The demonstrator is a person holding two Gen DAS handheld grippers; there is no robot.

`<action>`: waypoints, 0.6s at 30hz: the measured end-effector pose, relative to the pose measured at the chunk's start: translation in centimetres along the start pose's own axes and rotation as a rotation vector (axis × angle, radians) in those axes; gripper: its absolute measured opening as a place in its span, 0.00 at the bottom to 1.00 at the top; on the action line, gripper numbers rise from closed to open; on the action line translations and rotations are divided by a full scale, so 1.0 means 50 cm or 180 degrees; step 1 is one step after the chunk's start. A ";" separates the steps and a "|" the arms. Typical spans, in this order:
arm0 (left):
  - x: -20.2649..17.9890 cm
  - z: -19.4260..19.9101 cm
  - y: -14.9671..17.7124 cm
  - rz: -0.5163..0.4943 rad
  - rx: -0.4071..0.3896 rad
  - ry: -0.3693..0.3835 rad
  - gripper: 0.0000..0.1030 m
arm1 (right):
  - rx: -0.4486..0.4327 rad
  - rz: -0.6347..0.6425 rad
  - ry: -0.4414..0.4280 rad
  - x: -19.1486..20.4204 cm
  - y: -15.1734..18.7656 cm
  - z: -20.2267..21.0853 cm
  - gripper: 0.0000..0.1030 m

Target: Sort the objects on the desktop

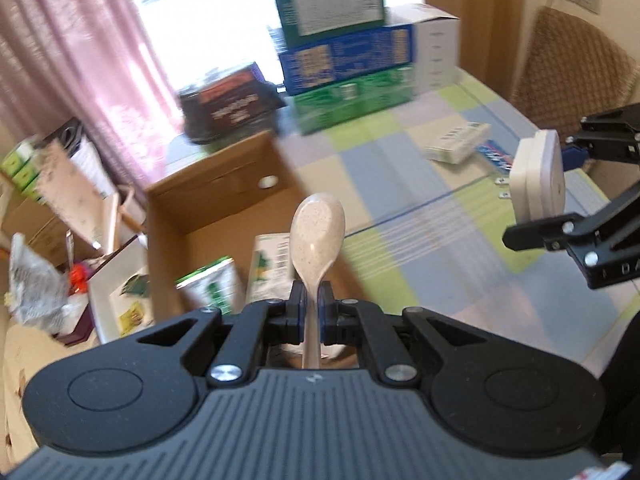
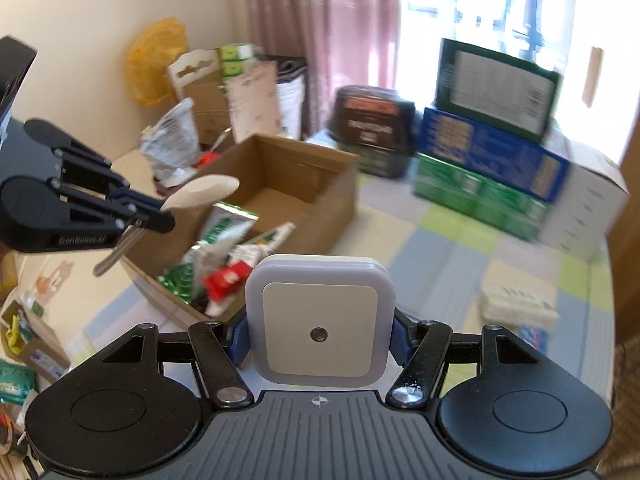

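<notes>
Above the checked counter (image 1: 432, 240), both grippers hang in the air, each with something in its grip. The left gripper (image 1: 311, 312) has its fingers (image 1: 297, 300) pressed together on the handle of a speckled beige spoon (image 1: 317, 220); the bowl stands out past the fingertips, and the handle runs back between them toward the camera. In the right wrist view the same spoon (image 2: 202, 191) lies roughly level, its bowl over the near corner of the open cardboard box (image 2: 280, 184), which holds green and red packets (image 2: 224, 256).

The right gripper (image 2: 320, 332) pinches a square white night light (image 2: 320, 316) by its two side edges, the blue finger pads (image 2: 239, 336) flat against them, its face with the small round sensor turned toward the camera. From the left wrist it shows edge-on (image 1: 538, 176), clear of the counter. A small white carton (image 1: 456, 140) lies on the counter beyond it, and stacked green and blue boxes (image 1: 348, 64) stand by the window.
</notes>
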State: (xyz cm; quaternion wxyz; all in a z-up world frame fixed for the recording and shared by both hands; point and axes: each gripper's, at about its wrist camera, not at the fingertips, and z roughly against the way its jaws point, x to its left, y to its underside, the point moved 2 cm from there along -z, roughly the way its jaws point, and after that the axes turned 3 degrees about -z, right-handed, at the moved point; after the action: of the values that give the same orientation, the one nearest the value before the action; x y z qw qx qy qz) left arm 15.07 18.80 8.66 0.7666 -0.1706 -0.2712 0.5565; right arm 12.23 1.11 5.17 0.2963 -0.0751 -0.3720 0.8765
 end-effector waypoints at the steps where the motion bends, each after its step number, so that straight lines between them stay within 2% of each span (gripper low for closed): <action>1: 0.019 0.001 0.005 0.0035 0.0006 -0.0022 0.03 | 0.0004 0.0037 -0.0019 0.013 -0.008 -0.010 0.60; 9: 0.117 -0.032 0.027 0.0171 0.0074 -0.0112 0.03 | 0.0092 0.0273 -0.0150 0.092 -0.071 -0.114 0.60; 18: 0.165 -0.110 0.039 0.0320 0.0107 -0.0069 0.03 | 0.0233 0.0385 -0.0224 0.120 -0.088 -0.212 0.60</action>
State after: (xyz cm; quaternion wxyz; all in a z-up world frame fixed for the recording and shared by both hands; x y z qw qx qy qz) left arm 18.87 27.47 5.06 0.7375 -0.1650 -0.2612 0.6005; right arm 13.11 13.39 1.22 0.2321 -0.0557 -0.3447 0.9079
